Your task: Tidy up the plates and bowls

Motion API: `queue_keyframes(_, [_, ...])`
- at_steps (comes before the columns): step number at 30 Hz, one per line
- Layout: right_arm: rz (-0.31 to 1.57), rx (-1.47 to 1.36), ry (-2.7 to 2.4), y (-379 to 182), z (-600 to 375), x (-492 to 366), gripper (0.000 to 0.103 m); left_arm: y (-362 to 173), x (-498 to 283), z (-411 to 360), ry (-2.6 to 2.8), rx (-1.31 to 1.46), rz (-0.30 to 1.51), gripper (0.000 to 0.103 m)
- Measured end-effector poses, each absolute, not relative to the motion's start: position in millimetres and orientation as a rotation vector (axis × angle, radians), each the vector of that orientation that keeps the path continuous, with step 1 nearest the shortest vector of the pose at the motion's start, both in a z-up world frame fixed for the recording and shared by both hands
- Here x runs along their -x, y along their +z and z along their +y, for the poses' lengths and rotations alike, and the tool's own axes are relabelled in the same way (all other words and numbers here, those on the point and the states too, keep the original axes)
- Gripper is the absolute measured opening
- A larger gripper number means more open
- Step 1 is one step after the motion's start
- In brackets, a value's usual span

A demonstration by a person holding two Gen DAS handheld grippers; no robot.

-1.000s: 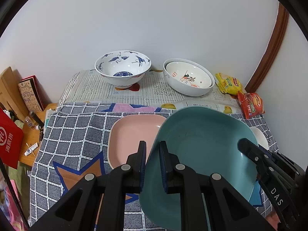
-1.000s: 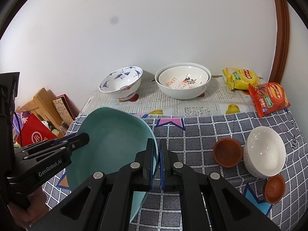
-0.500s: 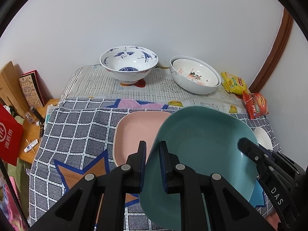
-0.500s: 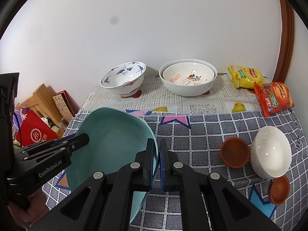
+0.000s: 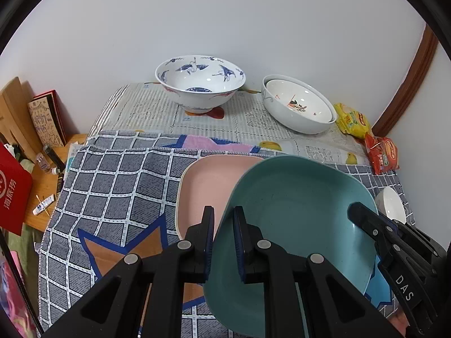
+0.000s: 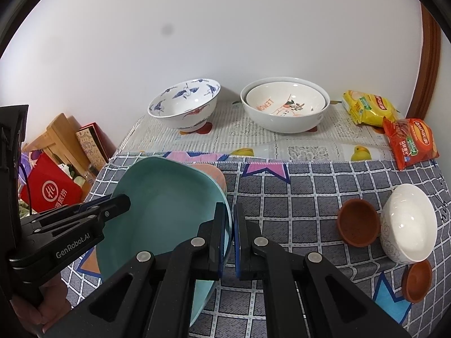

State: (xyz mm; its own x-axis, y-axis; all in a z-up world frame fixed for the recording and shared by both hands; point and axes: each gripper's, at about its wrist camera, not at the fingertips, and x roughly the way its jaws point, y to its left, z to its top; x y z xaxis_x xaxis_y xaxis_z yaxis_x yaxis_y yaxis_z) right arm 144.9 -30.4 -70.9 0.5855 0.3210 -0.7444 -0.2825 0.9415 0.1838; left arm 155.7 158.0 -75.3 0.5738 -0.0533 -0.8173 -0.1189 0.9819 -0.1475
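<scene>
Teal, squarish and shallow with rounded corners, the plate [image 5: 298, 219] hangs tilted between the two black grippers, clear of the checked grey cloth [image 5: 118, 180] beneath it. The left gripper [image 5: 222, 225] has its blue-padded jaws drawn in on the plate's left rim, one pad inside and one outside. The right gripper [image 6: 229, 222] pinches the opposite rim the same way, jaws nearly together with only the thin edge between them. (Each tool shows up in the other's camera, reaching in from the side.)

Just ahead of the left gripper and partly under the teal plate lies a pale pink squarish plate [image 5: 208, 186], flat on the cloth; from the right wrist only a sliver of it peeks past the teal rim.

Farther ahead of both grippers, near the wall, a white porcelain bowl painted with blue cranes [image 5: 200, 84] stands on a printed plastic table cover [image 5: 248, 118]. To its right sits a larger white bowl [image 6: 284, 107] with a smaller white bowl bearing an orange fruit print [image 6: 284, 101] nested inside.

To the right of the right gripper, on the cloth, a brown clay cup [image 6: 358, 222] stands touching a plain white bowl [image 6: 408, 222], and a second small brown clay dish [image 6: 417, 280] sits nearer the camera. A yellow snack packet [image 6: 366, 107] and a red one [image 6: 411, 140] lie by the far right corner.
</scene>
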Motion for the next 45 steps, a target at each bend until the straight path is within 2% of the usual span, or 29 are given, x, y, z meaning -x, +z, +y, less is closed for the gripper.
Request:
queue_keyframes(29, [0.985, 0.017, 0.423, -120, 18, -166, 0.006, -120, -167, 204, 0.101, 0.243, 1.040, 0.013])
queue_keyframes(45, [1.001, 0.042, 0.433, -133, 20, -196, 0.007, -129, -191, 199, 0.102, 0.234, 1.052, 0.013])
